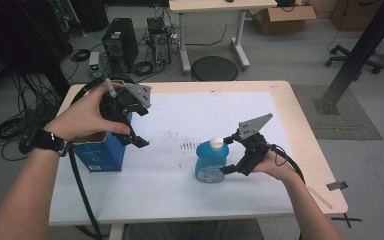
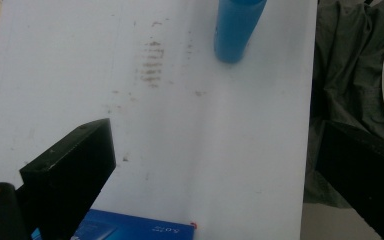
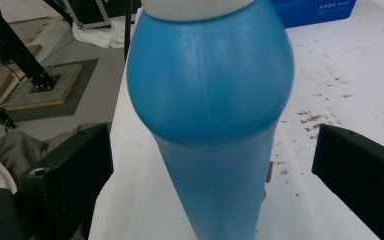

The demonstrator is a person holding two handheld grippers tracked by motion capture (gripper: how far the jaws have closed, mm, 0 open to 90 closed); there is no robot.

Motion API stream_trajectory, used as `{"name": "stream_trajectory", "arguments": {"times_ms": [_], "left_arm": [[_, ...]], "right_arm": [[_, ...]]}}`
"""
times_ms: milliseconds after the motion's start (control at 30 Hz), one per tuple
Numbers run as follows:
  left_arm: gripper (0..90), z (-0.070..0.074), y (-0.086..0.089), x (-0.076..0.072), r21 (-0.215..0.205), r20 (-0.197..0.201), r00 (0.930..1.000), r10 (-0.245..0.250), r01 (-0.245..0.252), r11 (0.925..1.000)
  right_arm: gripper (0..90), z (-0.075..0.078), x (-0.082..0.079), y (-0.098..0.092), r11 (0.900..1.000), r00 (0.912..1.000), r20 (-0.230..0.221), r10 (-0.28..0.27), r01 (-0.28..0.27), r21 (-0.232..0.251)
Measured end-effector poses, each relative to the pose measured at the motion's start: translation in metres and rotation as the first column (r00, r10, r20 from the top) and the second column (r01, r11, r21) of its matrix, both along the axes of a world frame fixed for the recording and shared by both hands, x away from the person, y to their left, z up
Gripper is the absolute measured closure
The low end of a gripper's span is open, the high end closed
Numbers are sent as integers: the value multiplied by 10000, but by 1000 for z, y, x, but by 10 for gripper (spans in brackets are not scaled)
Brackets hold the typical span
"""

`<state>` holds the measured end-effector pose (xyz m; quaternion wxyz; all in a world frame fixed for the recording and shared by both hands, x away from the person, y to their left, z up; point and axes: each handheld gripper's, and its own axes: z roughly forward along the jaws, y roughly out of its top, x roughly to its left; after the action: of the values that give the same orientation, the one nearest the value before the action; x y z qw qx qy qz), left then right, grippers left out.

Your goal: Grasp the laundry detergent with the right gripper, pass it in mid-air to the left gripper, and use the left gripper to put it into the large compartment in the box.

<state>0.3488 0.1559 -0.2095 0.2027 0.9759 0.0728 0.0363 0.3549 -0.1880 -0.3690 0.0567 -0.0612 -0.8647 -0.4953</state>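
Blue bottle (image 1: 211, 161) with a white cap (image 1: 216, 143) is standing upright on the white sheet (image 1: 180, 185) near the middle of the table (image 1: 307, 145), right of the open blue box (image 1: 101, 150). We are bringing the right gripper (image 1: 230, 169) in from the bottle's right side; in the right gripper view its jaws are standing wide, one on each side of the bottle's body (image 3: 215, 125), neither touching yet. The left gripper (image 1: 139, 141) is hovering above the blue box, its jaws also spread wide and holding nothing; from there we are looking down at the box's edge (image 2: 135, 230) and the bottle (image 2: 236, 27) farther off.

To grip well, we are judging it best to keep the bottle centred between the jaws, level with the straight part below the shoulder, and to close slowly so both pads meet together. The plastic looks smooth and rounded, so an off-centre squeeze could push it sideways or tip it.
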Motion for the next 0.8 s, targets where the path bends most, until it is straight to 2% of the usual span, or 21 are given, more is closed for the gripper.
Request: {"name": "stream_trajectory", "arguments": {"times_ms": [333,467,567,800], "left_arm": [[39,0,0,0,-10,-5,10000,-30,30,10000],[39,-1,0,0,27,-30,10000,7,-7,10000],[39,-2,-1,0,13,-37,10000,-72,72,10000],[39,-2,-3,1,21,-56,9999,-149,149,9999]], "right_arm": [[48,-13,1,16,9999,10000,18,-27,27,113],[65,-15,2,18,9999,10000,5,-63,63,157],[86,-16,2,18,9993,9999,37,-123,121,364],[132,-19,2,20,9992,9999,59,-92,90,402]]}}
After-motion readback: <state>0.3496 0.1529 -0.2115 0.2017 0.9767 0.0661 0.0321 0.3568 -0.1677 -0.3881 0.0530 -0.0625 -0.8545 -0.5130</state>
